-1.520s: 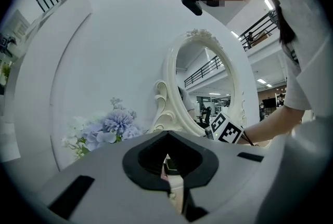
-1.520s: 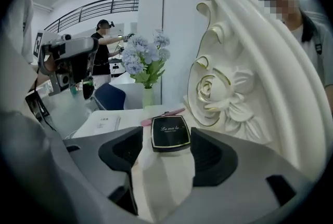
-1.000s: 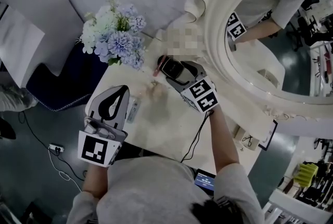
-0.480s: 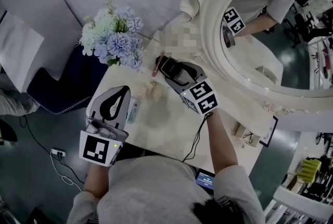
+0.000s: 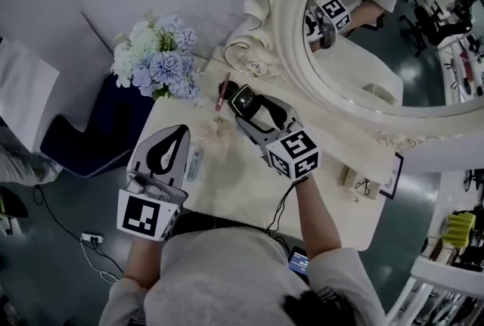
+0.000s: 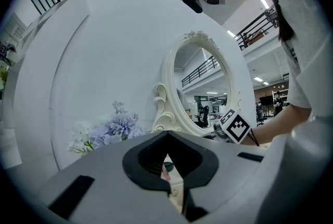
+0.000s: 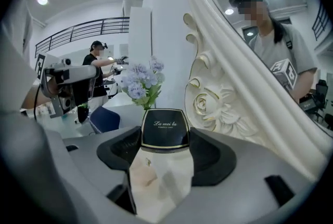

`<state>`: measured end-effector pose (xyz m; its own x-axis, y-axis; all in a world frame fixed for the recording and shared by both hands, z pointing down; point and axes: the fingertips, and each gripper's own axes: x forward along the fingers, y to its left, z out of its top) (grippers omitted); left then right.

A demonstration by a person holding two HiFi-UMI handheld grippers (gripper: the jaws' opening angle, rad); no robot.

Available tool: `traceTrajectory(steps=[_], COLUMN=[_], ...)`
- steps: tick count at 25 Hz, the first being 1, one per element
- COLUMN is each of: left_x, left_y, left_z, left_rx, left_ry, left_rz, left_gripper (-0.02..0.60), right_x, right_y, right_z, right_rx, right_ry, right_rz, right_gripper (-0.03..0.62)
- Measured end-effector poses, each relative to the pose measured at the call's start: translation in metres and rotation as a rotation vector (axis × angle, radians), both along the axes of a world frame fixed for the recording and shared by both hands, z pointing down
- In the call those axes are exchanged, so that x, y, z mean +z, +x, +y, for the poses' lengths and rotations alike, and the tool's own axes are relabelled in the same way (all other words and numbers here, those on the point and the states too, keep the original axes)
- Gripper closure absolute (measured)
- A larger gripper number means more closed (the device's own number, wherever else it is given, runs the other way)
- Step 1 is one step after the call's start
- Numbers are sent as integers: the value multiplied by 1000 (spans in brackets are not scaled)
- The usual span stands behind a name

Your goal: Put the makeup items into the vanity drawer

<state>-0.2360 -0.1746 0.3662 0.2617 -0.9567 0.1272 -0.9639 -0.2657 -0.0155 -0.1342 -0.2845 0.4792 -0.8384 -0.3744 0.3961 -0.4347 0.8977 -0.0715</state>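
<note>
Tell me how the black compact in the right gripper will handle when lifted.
The black compact looks rigid and flat, so it should probably hold its shape between the right gripper's jaws. Its glossy case may be slippery. Flat-sided, it seems unlikely to roll.

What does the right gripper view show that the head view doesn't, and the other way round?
Only the right gripper view: the lettering on the black compact, and a second person in the background. Only the head view: a slim pink-tipped stick lying on the table. Both: the right gripper shut on the compact, the flowers, the mirror frame.
</note>
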Motion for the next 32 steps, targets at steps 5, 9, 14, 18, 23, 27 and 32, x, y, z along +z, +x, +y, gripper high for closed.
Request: traceTrajectory(steps=[5,9,14,18,23,27,32], left_x=[-14,-17,-21,-25,-28,-31,-30], left_y=[8,17,26,34,44,53,66], left_z=[-3,-1,3,7,11,14,19], left_rx=[26,74,121,161,217,258,319], left_ry=[78,95,110,124,135,141,148], left_rz=[32,33,39,42,50,61,71], left_gripper=[575,575,575,575,575,575,575], right_x=[-27,-47,-67,-81,-94,-101,-108], right_y=[11,21,34,45,58,68,81], right_z=[15,29,45,60,75,86,100], right_rx=[52,108,177,219,284,339,420], right_ry=[28,44,72,99,128,144,176], right_rz=[-87,-158,-237,-277,-314,-331,-342], right_gripper=[293,293,293,293,293,293,293])
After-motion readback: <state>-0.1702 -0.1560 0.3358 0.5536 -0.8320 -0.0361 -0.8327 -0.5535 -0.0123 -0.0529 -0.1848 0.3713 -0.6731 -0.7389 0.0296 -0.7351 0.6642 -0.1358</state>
